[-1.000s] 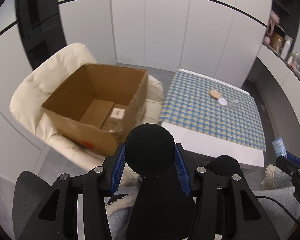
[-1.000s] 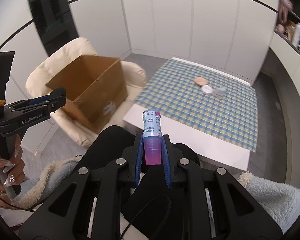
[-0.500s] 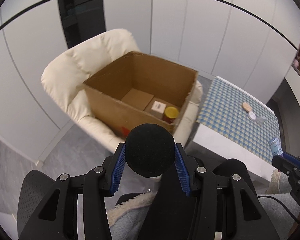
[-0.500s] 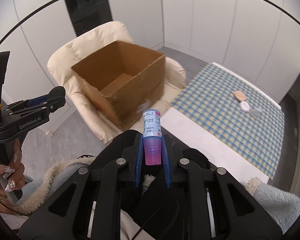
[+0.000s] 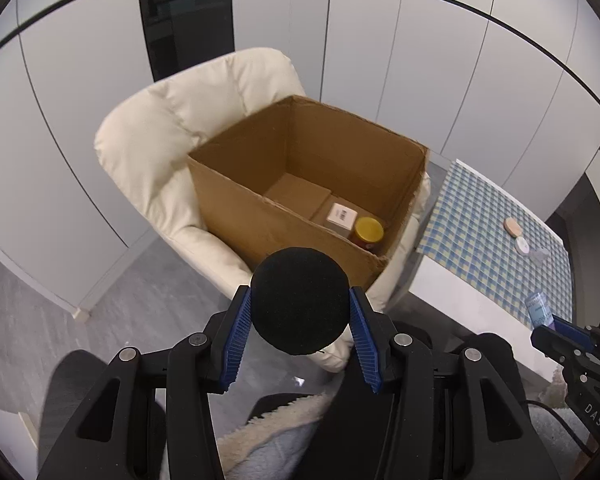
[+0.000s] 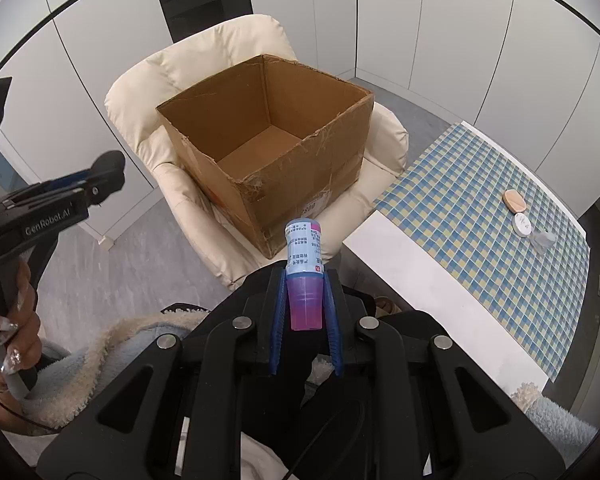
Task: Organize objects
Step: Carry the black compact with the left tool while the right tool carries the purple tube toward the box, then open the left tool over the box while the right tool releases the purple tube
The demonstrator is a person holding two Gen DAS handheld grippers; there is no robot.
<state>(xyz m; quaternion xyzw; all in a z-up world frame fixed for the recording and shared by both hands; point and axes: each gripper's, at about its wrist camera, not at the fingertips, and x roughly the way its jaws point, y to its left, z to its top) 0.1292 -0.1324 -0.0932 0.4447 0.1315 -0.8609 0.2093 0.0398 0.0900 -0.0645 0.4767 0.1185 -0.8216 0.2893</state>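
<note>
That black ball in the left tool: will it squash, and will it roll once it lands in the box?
The ball looks matte and foam-like, so probably soft and light, though the left tool shows no clear dent in it. Being round, it may roll across the box floor until the jar or a wall stops it.

- Even, soft indoor light fills the room, bright on the white wall panels (image 5: pixel 420 80) with no harsh glare.
- Shadow pools inside the cardboard box (image 6: pixel 268 132) (deepest along its near walls).
- Both views bend hard at the edges, corners black.
- The picture is sharp throughout, with no motion blur.
</note>
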